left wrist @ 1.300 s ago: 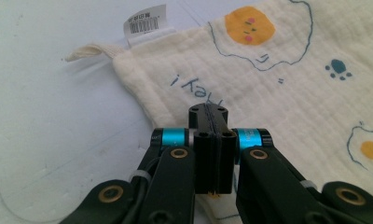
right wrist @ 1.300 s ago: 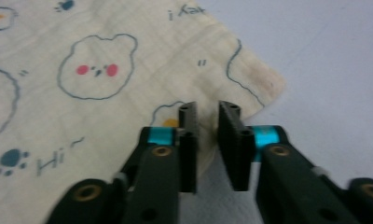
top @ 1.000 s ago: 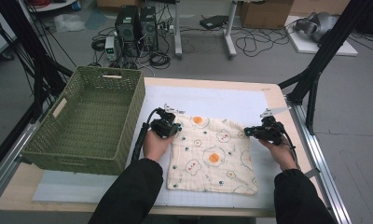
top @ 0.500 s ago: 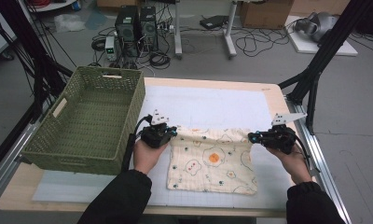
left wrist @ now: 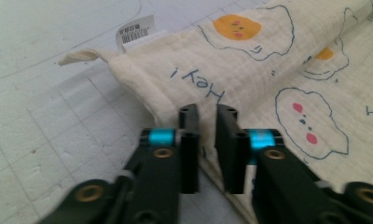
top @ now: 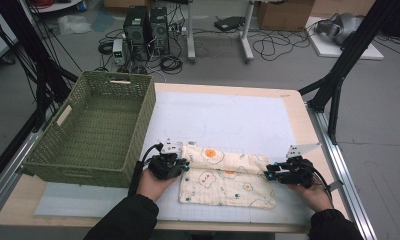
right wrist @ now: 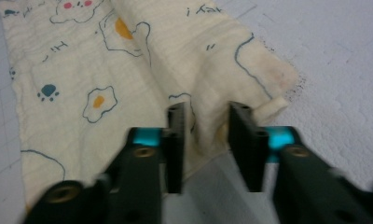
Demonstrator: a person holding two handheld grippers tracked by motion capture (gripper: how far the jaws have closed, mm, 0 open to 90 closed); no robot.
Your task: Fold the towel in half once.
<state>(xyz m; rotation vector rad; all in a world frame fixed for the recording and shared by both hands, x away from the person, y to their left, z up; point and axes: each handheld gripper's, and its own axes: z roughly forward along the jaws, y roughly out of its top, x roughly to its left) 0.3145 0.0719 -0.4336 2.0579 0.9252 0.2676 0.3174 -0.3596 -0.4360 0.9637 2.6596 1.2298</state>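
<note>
While the cream cloth (top: 227,177) with the printed eggs lies folded over on the white mat (top: 228,120) of the surface, near the person's edge and just right of the green basket (top: 93,132), both grippers sit at its two ends. The jaws of the left gripper (left wrist: 207,122) have just been opening; a narrow gap stands between them, and the folded edge lies below and beyond them, so I judge it released. The jaws of the right gripper (right wrist: 208,122) have just been opening too, and a ridge of the cloth rises in the gap, but the pads do not seem to press on it. The risk I see is on the right side: this standing ridge may catch on a jaw when the hand pulls away, and then the upper layer slides and the fold comes undone. At the left, the corner with the small white label (left wrist: 137,29) sticks out past the fold, so the layers look not fully aligned, and a careless push could worsen this. In the high view the left hand (top: 155,182) holds its gripper low and almost level, pointing towards the right, and the right hand (top: 310,192) mirrors it, pointing left, both forearms entering from the near side.
</note>
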